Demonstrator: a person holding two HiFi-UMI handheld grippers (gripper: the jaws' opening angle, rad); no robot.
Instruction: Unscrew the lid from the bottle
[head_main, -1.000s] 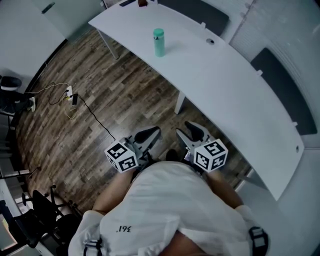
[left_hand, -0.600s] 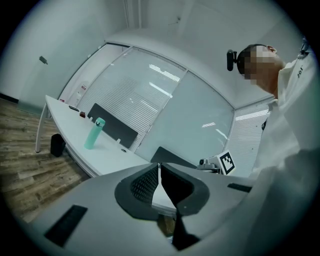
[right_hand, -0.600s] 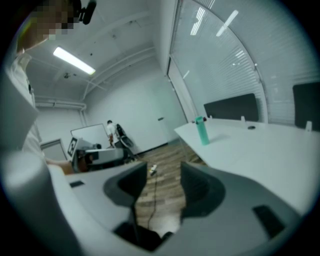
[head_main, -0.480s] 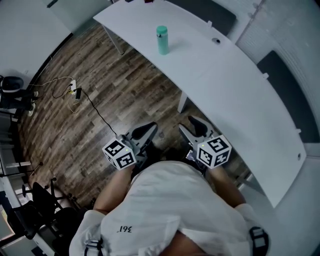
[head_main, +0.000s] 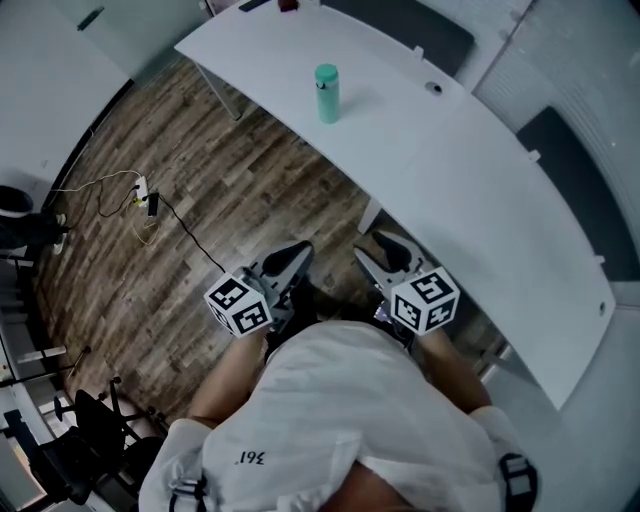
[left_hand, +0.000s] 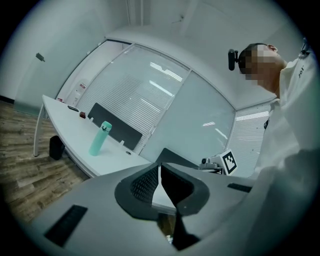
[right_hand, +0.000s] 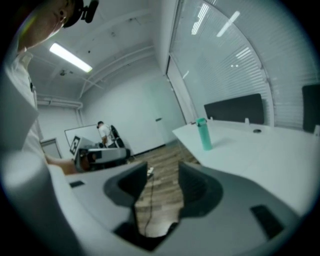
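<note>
Far up the white table (head_main: 450, 170), toward its far end, the teal bottle (head_main: 327, 98) is standing upright with its lid (head_main: 326, 71) on, well apart from both of my tools. I am holding the left gripper (head_main: 288, 262) with its jaws pressed together on nothing. The right gripper (head_main: 386, 250) is showing jaws apart, having just been opening, with only floor between them. Both are hanging close to my body beside the table's near edge. I am judging the bottle to be a stiff, smooth-walled flask, likely slippery and, being tall and narrow, quick to topple if nudged high up. I am planning on clamping the body around its middle with one gripper, firmly since it should not crush, and taking the lid across its sides with the other. How full it is I am not able to tell, so I am expecting anything from light to fairly heavy
</note>
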